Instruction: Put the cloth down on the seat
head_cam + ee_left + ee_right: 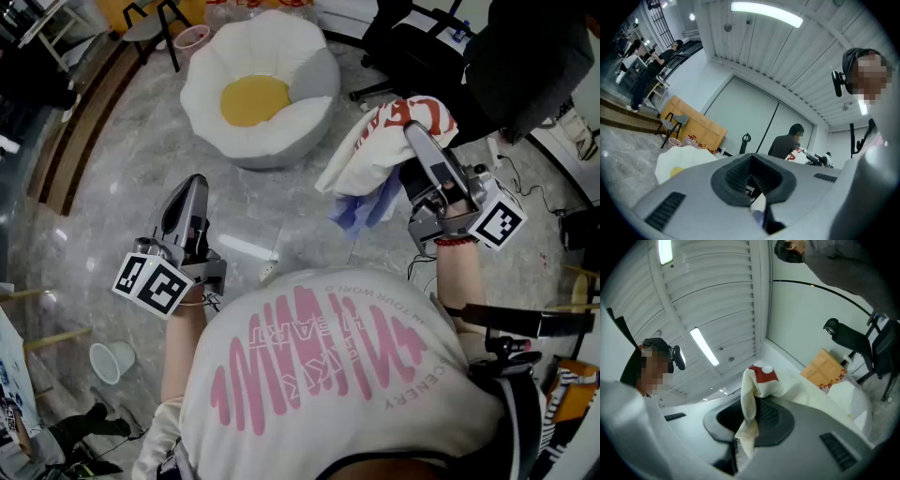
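Between cloth [380,145] and seat [281,122] rim, bare floor [281,199] lies open

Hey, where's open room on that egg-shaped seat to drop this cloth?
The seat is bare: its yellow centre, ringed by white petals, is free. Grey floor left of it is open too. Crowded to its right: black office chair and the cloth in the right tongs.

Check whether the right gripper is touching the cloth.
Touching. The right gripper view shows the right gripper with its jaws closed on a fold of the cloth, which is pinched between them. The head view agrees.
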Action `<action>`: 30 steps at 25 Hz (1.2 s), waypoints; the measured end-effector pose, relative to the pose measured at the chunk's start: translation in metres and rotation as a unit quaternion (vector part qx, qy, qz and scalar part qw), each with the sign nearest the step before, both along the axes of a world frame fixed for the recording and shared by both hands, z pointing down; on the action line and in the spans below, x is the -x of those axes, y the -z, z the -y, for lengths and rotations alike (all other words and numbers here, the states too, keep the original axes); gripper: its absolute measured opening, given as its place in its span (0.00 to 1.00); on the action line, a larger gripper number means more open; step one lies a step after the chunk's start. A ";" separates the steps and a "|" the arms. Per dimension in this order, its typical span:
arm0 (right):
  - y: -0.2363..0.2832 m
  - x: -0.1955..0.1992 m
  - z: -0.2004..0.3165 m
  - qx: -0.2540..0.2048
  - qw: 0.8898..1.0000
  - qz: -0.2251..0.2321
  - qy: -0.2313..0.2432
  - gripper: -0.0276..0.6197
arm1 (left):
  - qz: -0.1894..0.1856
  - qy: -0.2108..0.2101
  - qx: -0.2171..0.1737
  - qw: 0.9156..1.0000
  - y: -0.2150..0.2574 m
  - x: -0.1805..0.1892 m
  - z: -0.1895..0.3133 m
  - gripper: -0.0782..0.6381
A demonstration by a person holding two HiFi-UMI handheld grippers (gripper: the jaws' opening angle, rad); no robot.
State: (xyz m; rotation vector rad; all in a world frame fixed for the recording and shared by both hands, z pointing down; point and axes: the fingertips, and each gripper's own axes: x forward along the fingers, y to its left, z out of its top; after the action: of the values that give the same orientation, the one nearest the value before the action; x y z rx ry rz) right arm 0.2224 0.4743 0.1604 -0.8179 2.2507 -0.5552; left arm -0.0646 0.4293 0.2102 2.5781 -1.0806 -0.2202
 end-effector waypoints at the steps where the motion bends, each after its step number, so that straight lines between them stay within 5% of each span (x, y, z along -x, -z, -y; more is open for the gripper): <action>1: 0.000 0.000 0.000 0.001 1.000 -0.001 0.000 0.11 | 0.000 0.001 -0.001 1.000 0.002 0.001 0.000 0.12; 16: 0.000 0.017 0.058 0.020 1.000 0.017 0.010 0.11 | 0.002 0.000 0.005 1.000 0.005 0.023 0.062 0.12; 30: 0.018 0.072 0.227 0.068 0.998 0.018 -0.004 0.11 | 0.017 -0.002 0.006 1.000 0.045 0.091 0.230 0.12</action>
State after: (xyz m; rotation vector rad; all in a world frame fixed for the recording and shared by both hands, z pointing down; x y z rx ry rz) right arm 0.1501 0.2473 0.1423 -0.8773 2.1939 -0.7191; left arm -0.1555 0.1993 0.1648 2.5821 -1.0859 -0.1683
